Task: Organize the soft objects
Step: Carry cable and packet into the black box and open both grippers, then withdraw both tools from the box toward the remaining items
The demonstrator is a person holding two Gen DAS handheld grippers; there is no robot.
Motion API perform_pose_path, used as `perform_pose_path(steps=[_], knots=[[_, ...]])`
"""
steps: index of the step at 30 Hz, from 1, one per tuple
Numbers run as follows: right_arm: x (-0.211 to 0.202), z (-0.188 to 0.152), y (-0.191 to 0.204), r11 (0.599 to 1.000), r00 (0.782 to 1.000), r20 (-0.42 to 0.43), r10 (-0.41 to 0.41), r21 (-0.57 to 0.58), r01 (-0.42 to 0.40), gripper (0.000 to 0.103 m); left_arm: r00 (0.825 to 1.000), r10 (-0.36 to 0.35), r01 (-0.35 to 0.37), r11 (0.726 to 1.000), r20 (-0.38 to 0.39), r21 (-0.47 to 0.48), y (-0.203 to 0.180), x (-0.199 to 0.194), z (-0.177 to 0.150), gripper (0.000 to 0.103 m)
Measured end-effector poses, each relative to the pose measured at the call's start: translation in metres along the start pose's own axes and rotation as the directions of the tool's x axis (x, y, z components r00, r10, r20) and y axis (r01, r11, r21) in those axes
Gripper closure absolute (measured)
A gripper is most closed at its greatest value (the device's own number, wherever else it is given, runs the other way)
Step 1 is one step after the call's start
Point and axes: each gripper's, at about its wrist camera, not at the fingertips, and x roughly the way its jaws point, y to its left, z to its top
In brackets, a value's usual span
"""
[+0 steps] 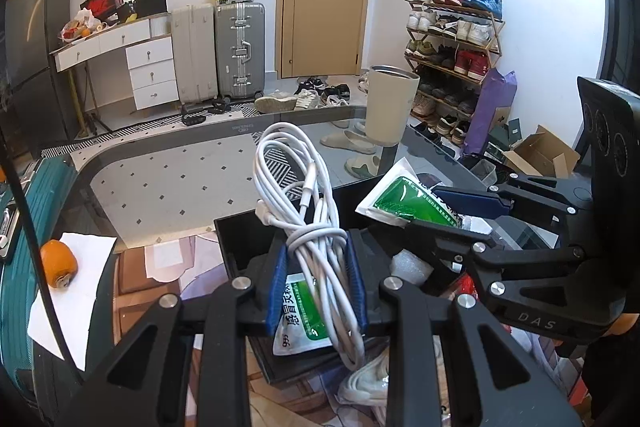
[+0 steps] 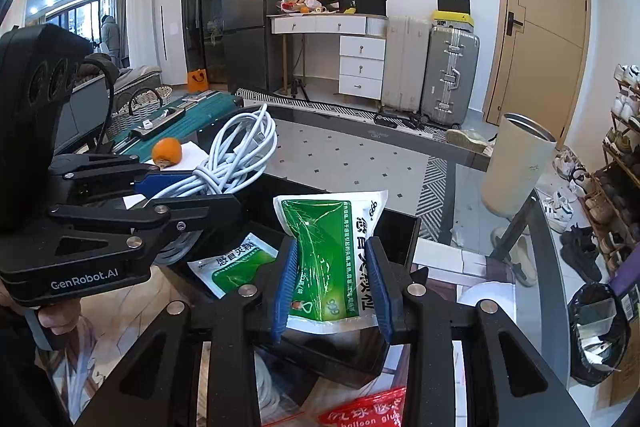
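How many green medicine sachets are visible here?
2: one green sachet is held in the right gripper; another sachet lies in the black tray. Others may be hidden.

Two green packets (image 2: 328, 263) (image 2: 236, 263), one white cable (image 1: 320, 227), one black tray (image 2: 400, 227), one orange (image 2: 167, 151), one cup (image 2: 516, 167), two grey suitcases (image 1: 240, 51) (image 1: 194, 53).

Bare glass tabletop (image 1: 168, 183) beyond black tray (image 1: 236, 239), cream tumbler (image 1: 390, 105) at far edge, orange (image 1: 58, 263) left

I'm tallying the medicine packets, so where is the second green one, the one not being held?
It lies in the black tray, lower left in the right wrist view: green packet, below the left gripper.
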Motion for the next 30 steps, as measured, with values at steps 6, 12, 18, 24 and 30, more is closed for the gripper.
perform_pose_path(steps=[6,12,18,24,30], knots=[[0.005,-0.001,0.001,1.000,1.000,0.000,-0.007,-0.015,0.007,0.053,1.000,-0.005,0.006,1.000,-0.016,0.028,-0.002,0.008,0.002,0.077],[-0.010,-0.002,-0.005,0.999,0.999,0.029,-0.036,-0.009,0.036,0.046,0.999,0.010,-0.007,0.997,-0.042,0.074,-0.011,0.012,-0.001,0.067],[-0.026,-0.008,-0.011,0.998,0.997,0.046,-0.062,0.019,0.061,0.036,0.998,0.005,0.004,0.992,-0.066,0.128,-0.018,0.008,-0.006,0.035],[-0.045,-0.021,-0.013,0.996,0.997,0.046,-0.059,0.065,0.056,0.015,0.997,0.068,-0.065,0.994,-0.034,0.088,-0.013,-0.008,-0.011,0.000],[-0.061,-0.034,-0.012,0.993,0.995,0.036,-0.097,0.077,0.094,0.002,0.996,0.088,-0.087,0.995,-0.007,0.056,-0.010,-0.027,-0.020,0.000]])
